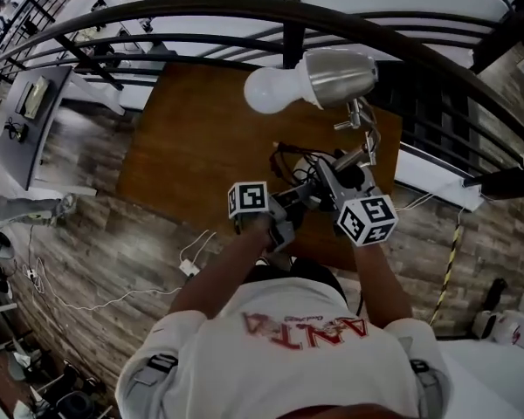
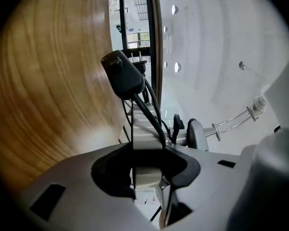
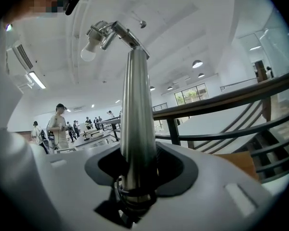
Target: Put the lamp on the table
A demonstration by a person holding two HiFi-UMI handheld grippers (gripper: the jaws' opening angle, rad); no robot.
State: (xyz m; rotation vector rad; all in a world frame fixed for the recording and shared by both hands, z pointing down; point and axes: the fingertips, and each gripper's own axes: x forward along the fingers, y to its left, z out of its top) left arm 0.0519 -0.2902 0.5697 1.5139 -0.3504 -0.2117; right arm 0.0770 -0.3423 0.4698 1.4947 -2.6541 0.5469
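Over the near right part of the wooden table [image 1: 192,138], both grippers hold the lamp [image 1: 310,81] upright.
Head view: the lamp rises away from the left gripper [image 1: 284,215] and right gripper [image 1: 332,186], side by side at its foot; bare table lies to the left, a railing [image 1: 244,11] beyond. Left gripper view: jaws clenched on the lamp's white base block [image 2: 145,138], black cable [image 2: 149,110] draped over it, tabletop close alongside. Right gripper view: jaws clamped round the metal stem [image 3: 137,105], which runs straight out along them to the bulb [image 3: 88,53]. Setting down looks like a short straight drop, clear of the near edge.
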